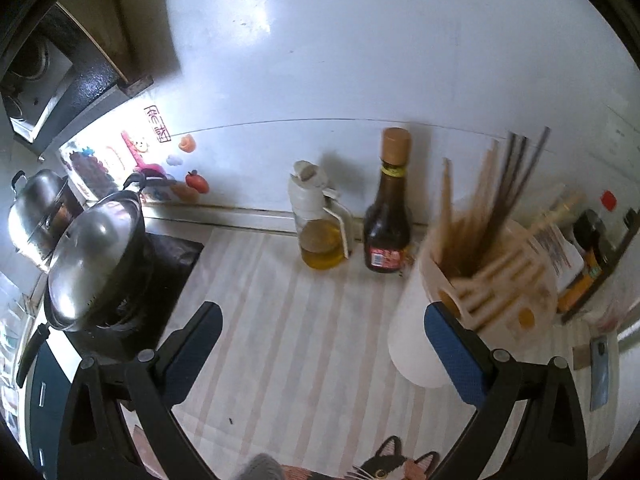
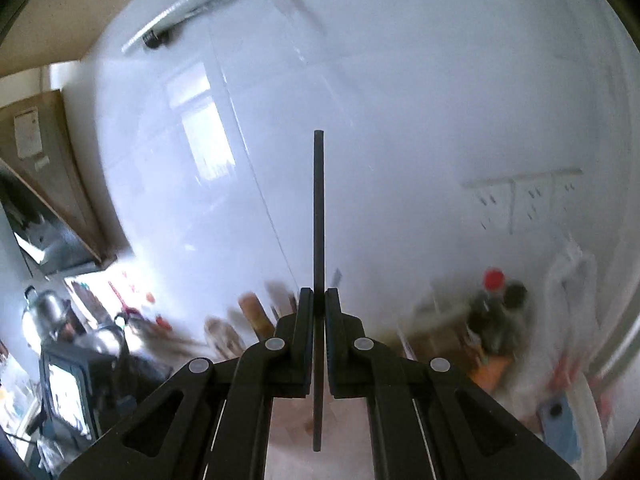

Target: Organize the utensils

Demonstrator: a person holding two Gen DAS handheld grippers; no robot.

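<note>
In the left wrist view, a white utensil holder (image 1: 416,336) with a slotted beige top stands on the striped counter mat at the right. It holds several wooden and dark chopsticks (image 1: 488,200), blurred. My left gripper (image 1: 322,320) is open and empty, its right finger (image 1: 452,344) against the holder's left side. In the right wrist view, my right gripper (image 2: 319,300) is shut on a single dark chopstick (image 2: 318,208), held upright in front of the white wall, above the counter.
An oil dispenser (image 1: 320,228) and a dark sauce bottle (image 1: 388,216) stand by the wall. Two lidded steel pots (image 1: 92,256) sit on the stove at the left. A rack with bottles (image 1: 592,248) and a phone (image 1: 600,372) lie right of the holder.
</note>
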